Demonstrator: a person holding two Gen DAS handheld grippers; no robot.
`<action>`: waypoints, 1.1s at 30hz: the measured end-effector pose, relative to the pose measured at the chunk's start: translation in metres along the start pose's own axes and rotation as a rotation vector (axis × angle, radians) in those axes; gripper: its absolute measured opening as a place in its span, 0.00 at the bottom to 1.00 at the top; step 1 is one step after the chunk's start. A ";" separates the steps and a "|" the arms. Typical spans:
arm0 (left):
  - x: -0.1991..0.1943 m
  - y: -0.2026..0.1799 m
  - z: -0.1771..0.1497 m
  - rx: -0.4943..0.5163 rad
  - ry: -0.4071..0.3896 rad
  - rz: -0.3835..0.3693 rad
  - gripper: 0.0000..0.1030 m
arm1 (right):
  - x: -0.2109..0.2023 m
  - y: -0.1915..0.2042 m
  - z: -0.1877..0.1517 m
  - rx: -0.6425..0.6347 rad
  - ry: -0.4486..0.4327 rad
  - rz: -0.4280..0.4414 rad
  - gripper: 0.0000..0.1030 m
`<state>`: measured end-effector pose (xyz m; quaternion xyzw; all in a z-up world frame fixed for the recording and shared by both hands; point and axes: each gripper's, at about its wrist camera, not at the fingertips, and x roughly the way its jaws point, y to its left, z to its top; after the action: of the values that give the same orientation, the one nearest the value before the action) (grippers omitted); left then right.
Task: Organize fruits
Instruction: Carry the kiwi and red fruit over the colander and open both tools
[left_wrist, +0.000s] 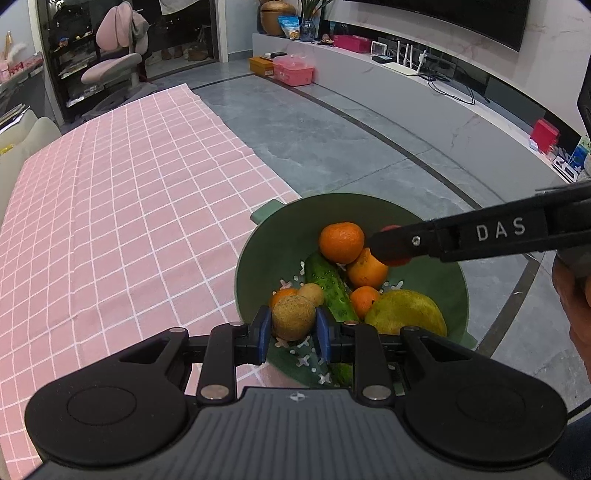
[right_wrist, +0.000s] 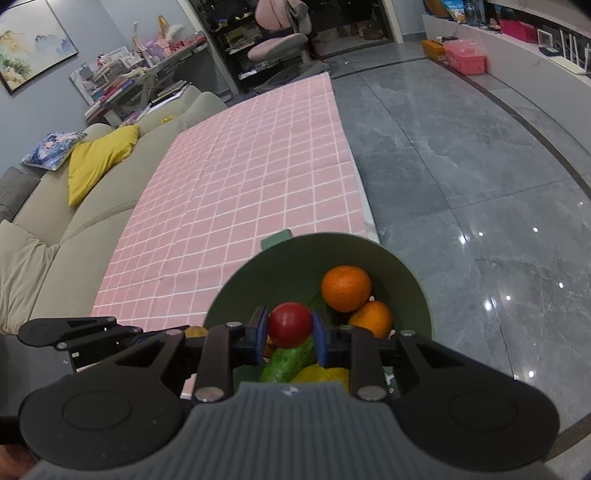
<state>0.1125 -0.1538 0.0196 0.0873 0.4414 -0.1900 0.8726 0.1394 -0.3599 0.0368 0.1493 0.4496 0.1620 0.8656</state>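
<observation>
A green colander bowl (left_wrist: 258, 251) sits at the table's right edge and holds several oranges (left_wrist: 341, 242), a cucumber (left_wrist: 328, 284), a yellow-green pear (left_wrist: 406, 312) and a small brown fruit (left_wrist: 312, 292). My left gripper (left_wrist: 293, 326) is shut on a round brown kiwi-like fruit (left_wrist: 293, 317) over the bowl's near side. My right gripper (right_wrist: 290, 330) is shut on a red tomato (right_wrist: 290, 325) above the bowl (right_wrist: 236, 291); its arm (left_wrist: 480, 236) reaches in from the right in the left wrist view. The oranges (right_wrist: 345, 288) and cucumber (right_wrist: 290, 363) also show below the tomato.
The table wears a pink checked cloth (left_wrist: 129, 206) stretching away to the left. A beige sofa (right_wrist: 55, 221) with a yellow cushion (right_wrist: 96, 158) runs along the table's far side. Grey tiled floor (left_wrist: 351, 140) lies to the right of the table edge.
</observation>
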 end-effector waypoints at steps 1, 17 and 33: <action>0.003 -0.001 0.001 0.002 0.002 -0.002 0.28 | 0.003 -0.002 0.000 0.005 0.005 -0.004 0.21; 0.031 -0.013 0.000 0.044 0.098 0.006 0.28 | 0.038 -0.006 -0.003 0.021 0.107 -0.028 0.23; 0.024 -0.020 0.008 0.047 0.091 0.036 0.54 | 0.034 -0.007 -0.004 0.018 0.092 -0.030 0.36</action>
<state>0.1230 -0.1804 0.0051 0.1242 0.4746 -0.1802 0.8526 0.1559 -0.3514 0.0074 0.1425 0.4926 0.1519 0.8449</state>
